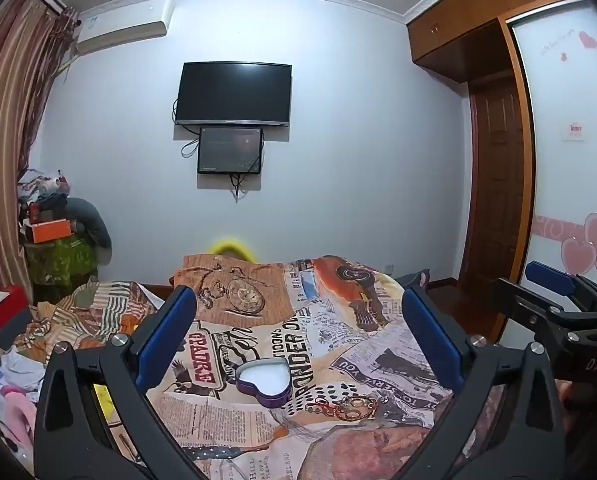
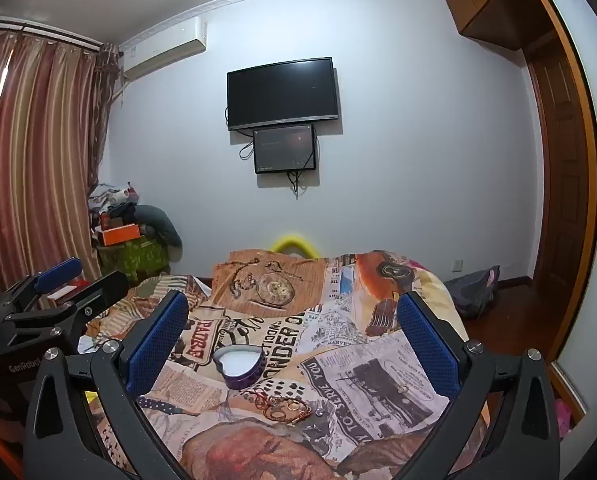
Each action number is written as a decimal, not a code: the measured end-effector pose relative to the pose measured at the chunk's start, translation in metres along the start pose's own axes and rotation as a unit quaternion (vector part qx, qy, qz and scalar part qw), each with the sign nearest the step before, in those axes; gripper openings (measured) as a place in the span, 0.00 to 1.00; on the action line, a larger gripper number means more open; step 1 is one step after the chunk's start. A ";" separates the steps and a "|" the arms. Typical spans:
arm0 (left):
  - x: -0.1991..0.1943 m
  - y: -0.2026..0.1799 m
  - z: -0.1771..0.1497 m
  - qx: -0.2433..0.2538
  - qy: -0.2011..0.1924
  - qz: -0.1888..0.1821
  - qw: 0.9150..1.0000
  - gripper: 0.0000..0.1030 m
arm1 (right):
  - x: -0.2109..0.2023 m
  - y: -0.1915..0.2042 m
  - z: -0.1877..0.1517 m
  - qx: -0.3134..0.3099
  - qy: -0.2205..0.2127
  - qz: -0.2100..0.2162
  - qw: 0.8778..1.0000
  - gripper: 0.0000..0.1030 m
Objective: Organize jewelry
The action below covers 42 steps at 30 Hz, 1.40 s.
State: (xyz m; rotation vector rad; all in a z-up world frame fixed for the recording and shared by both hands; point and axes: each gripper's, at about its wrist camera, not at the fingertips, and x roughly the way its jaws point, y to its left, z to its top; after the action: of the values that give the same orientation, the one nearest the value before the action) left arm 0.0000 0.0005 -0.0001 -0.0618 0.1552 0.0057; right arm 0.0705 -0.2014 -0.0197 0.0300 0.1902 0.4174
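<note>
Tangled jewelry (image 2: pixel 283 405), individual pieces indistinct

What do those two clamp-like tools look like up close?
Both the left gripper and the right gripper are black, angular frames with silver screws and textured blue finger pads. One body reads "GenRobot", the other "DAS". No cables or sleeves show.
</note>
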 end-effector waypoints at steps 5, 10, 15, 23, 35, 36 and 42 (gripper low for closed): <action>-0.001 0.001 0.000 0.007 -0.003 0.000 1.000 1.00 | 0.001 -0.001 -0.001 -0.001 0.000 0.000 1.000 1.00; 0.001 -0.002 0.000 0.007 0.001 -0.004 1.000 1.00 | 0.002 -0.002 -0.003 0.000 0.000 -0.001 1.000 1.00; 0.003 -0.001 -0.002 0.006 0.007 -0.014 1.000 1.00 | 0.003 -0.003 -0.005 0.001 0.002 -0.002 1.000 1.00; 0.005 -0.004 -0.004 0.012 0.008 -0.015 1.000 1.00 | 0.003 -0.004 -0.004 0.001 0.002 -0.004 1.000 1.00; 0.008 -0.005 -0.006 0.012 0.009 -0.011 1.000 1.00 | 0.002 -0.004 -0.003 0.003 0.002 -0.007 1.000 1.00; 0.008 -0.005 -0.006 0.011 0.010 -0.011 1.000 1.00 | 0.002 -0.004 -0.003 0.003 0.002 -0.007 1.000 1.00; 0.011 -0.007 -0.007 0.013 0.011 -0.009 1.000 1.00 | 0.001 -0.005 0.000 0.003 0.003 -0.009 1.000 1.00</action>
State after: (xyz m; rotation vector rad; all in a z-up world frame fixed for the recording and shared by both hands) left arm 0.0096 -0.0065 -0.0087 -0.0371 0.1763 -0.0141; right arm 0.0738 -0.2056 -0.0204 0.0320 0.1982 0.3994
